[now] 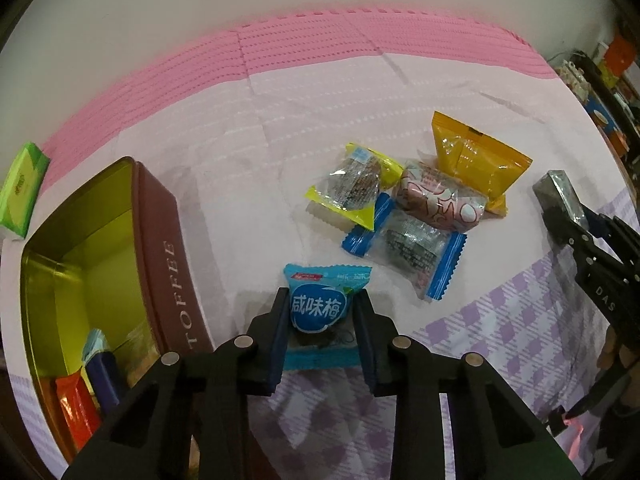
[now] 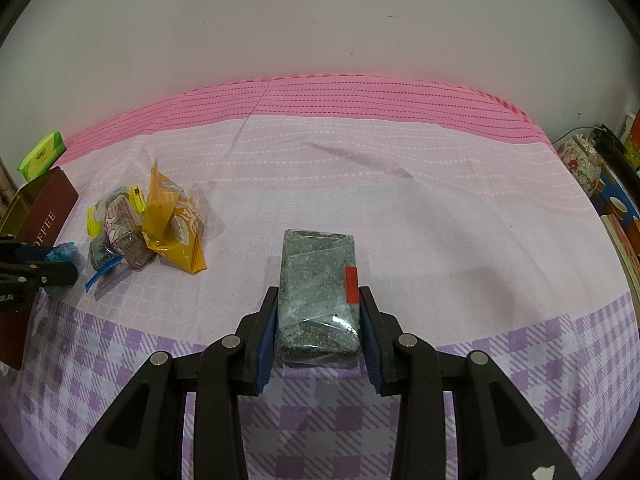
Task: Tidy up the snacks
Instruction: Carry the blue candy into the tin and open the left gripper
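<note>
Pink-and-lilac cloth [image 1: 248, 184] fills the left view; at lower centre our left gripper [image 1: 322, 330] pinches the blue plum candy [image 1: 320, 308] across its puffy middle, light and crinkly, tin [image 1: 176, 264] at left. Right view, centre: right gripper [image 2: 318, 320] clamps the stiff grey sesame bar [image 2: 318, 280], slippery film.

Pink, white and lilac-checked cloth [image 2: 360, 184] over the bench, plain pale wall [image 2: 320, 20] behind, green tissue pack [image 1: 22, 190] at far left edge, floral jar [image 2: 580, 162] at right
</note>
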Motion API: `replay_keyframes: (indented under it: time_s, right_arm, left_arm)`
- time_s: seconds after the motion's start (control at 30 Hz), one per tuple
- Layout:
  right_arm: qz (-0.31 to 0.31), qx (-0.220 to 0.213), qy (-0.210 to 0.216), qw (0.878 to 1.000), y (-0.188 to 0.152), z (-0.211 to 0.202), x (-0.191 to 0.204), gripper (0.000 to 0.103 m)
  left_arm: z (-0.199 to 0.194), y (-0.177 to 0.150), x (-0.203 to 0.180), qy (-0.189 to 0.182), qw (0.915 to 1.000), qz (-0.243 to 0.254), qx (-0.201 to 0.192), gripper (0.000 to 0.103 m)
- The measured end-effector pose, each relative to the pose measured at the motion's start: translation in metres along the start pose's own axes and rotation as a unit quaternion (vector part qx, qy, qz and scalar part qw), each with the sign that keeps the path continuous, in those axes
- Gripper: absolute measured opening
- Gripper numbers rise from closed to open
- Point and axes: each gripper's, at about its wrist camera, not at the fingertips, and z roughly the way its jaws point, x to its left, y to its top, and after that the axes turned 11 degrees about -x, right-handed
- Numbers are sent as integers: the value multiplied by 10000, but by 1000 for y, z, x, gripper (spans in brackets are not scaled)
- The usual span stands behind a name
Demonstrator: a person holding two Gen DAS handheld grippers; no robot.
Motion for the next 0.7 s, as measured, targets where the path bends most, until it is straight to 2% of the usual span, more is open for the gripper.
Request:
replay_keyframes:
  time_s: [0.3, 0.47, 0.7]
  right_arm:
    - [-17, -10, -2, 10000, 0, 0, 0, 34]
    - [-30, -9, -7, 10000, -1, 0, 1, 34]
    - [-45, 6, -22, 10000, -1, 0, 1, 34]
  left_arm:
    - [-22, -1, 4, -85, 9996, -221, -176, 31]
    - [-38, 6, 19, -137, 9982, -461, -359, 31]
    - [-60, 20, 68, 228, 9935, -856, -721, 31]
